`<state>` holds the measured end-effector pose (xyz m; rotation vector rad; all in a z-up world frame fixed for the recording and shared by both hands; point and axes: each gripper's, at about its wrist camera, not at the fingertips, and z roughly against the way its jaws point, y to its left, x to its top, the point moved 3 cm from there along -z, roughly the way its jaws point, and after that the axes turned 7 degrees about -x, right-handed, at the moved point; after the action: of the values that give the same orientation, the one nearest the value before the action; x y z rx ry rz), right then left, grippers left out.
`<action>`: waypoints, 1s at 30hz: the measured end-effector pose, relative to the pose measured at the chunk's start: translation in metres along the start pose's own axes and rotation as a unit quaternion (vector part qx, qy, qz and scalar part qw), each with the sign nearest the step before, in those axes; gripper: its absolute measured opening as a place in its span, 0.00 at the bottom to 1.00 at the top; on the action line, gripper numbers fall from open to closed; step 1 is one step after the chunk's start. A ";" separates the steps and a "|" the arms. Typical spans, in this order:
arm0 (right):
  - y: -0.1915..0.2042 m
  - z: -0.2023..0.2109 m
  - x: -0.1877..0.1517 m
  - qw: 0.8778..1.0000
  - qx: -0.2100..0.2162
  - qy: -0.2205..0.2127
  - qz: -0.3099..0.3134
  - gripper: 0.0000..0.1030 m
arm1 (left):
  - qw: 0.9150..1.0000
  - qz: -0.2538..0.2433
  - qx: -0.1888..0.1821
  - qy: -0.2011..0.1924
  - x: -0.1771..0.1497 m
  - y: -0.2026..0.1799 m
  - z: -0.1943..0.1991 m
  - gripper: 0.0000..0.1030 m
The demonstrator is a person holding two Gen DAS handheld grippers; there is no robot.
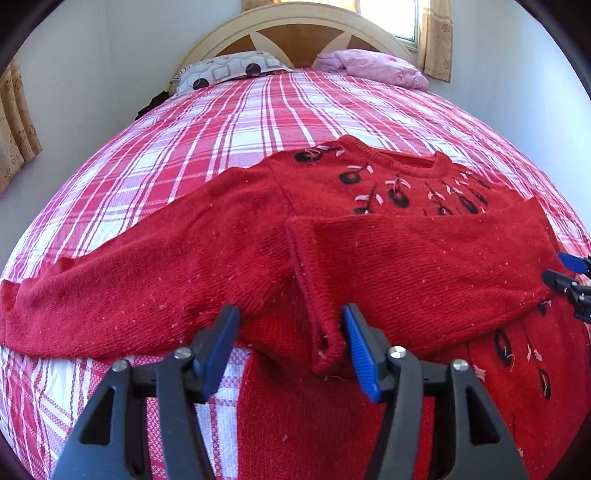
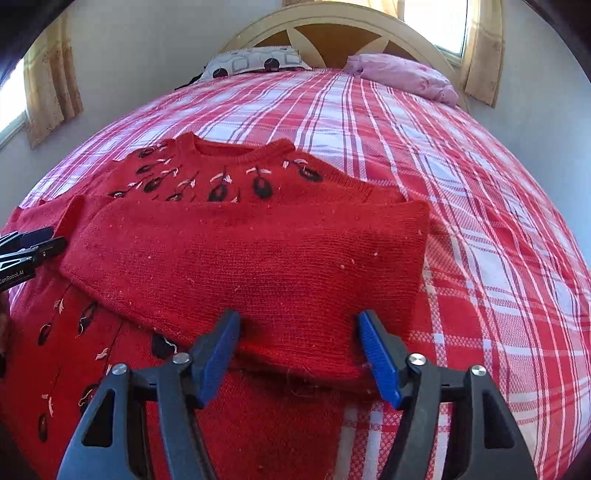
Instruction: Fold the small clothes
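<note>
- Left claw (image 1: 291, 350): nearest in the left wrist view, jaws standing wide apart and pointing down at the bed; the cuff (image 1: 325, 350) of the folded sleeve lies loose between the blue pads (image 1: 360, 350), which do not press on it.
- Right claw (image 2: 299, 350): nearest in the right wrist view, jaws likewise wide; the near edge of the folded sleeve sits between the blue pads (image 2: 380, 358), ungripped.
- Red sweater (image 1: 369, 192): spread flat on the bed, neckline toward the far end, dark embroidered motifs across the chest.
- Right sleeve (image 2: 240, 258): folded inward across the body, covering the chest below the motifs.
- Left sleeve (image 1: 129, 288): stretched straight out to the left over the bedspread.
- Plaid bedspread (image 1: 221, 122): red and white checks, under the sweater and running to the far end.
- Patterned pillow (image 1: 229, 70) and pink pillow (image 1: 373, 66): side by side at the far end, against the headboard (image 1: 295, 29).
</note>
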<state>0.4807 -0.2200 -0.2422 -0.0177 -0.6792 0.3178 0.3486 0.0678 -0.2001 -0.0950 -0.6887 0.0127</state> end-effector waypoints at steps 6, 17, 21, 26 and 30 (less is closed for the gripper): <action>0.011 0.030 0.012 0.997 -0.066 -0.015 0.034 0.67 | 1.000 -0.005 -0.009 0.000 -0.001 0.002 0.013 0.71; 0.168 0.022 0.033 0.988 0.101 -0.034 0.111 0.68 | 1.000 -0.001 -0.003 -0.005 -0.056 0.019 0.060 0.80; 0.190 0.001 0.022 0.989 0.089 -0.017 0.119 0.71 | 1.000 -0.002 0.005 0.009 -0.075 0.030 0.067 0.80; 0.191 0.027 0.021 0.988 0.073 -0.042 0.128 0.71 | 0.999 0.012 0.042 -0.017 -0.074 0.072 0.089 0.86; 0.203 0.043 0.016 0.985 0.097 -0.059 0.129 0.71 | 0.993 0.057 0.101 -0.027 -0.067 0.130 0.094 0.87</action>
<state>0.4079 -0.0256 -0.2228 0.0995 -0.7620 0.6371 0.2396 0.2022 -0.1824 0.0607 -0.7322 0.1952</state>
